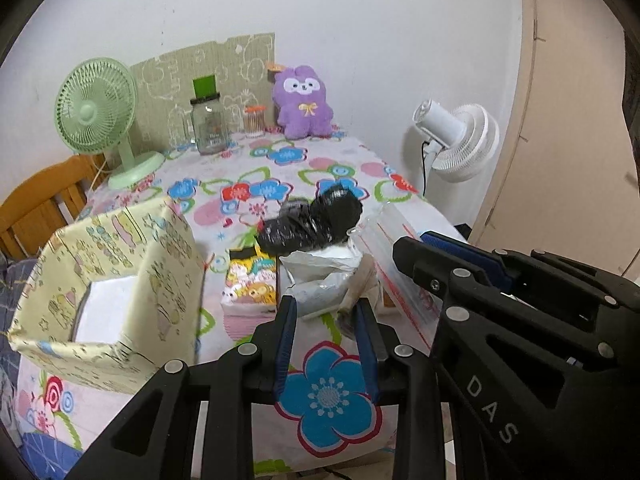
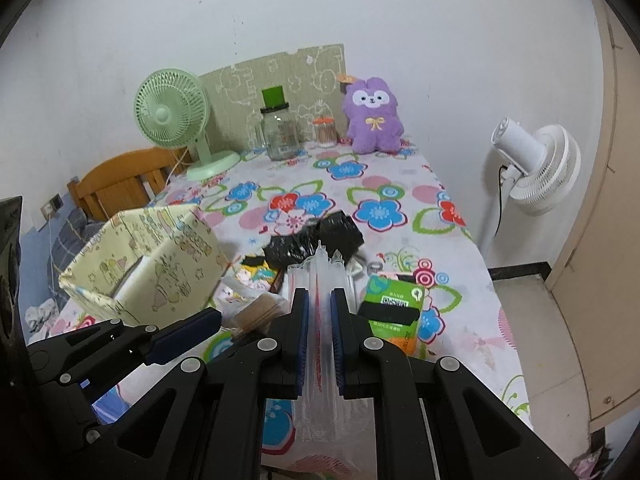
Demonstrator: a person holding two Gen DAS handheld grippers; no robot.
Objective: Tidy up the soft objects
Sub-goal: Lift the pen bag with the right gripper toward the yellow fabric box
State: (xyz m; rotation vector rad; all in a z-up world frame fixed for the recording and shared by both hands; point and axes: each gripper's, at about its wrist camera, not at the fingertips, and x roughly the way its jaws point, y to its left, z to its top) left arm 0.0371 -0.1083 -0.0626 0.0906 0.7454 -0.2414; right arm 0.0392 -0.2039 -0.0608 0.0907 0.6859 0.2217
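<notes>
Tabletop (image 2: 472, 312), flowered cloth.

Right tool (image 2: 319, 320): pads pressed on a clear zip bag (image 2: 320, 280), held edge-up above the near edge.

Left tool (image 1: 326, 334): jaws narrowly parted; a white crumpled bag (image 1: 320, 276) lies at their tips, and I cannot tell if they pinch it.

Black wrapped bundle (image 1: 316, 220): mid-tabletop, behind the white bag.

Cartoon-print packet (image 1: 250, 284): just beside the white bag.

Patterned open box (image 1: 120, 280): near left corner.

Green packet (image 2: 394, 308): near right edge.

Purple plush (image 2: 374, 114), glass jar (image 2: 280, 136), green fan (image 2: 172, 114): far edge.
</notes>
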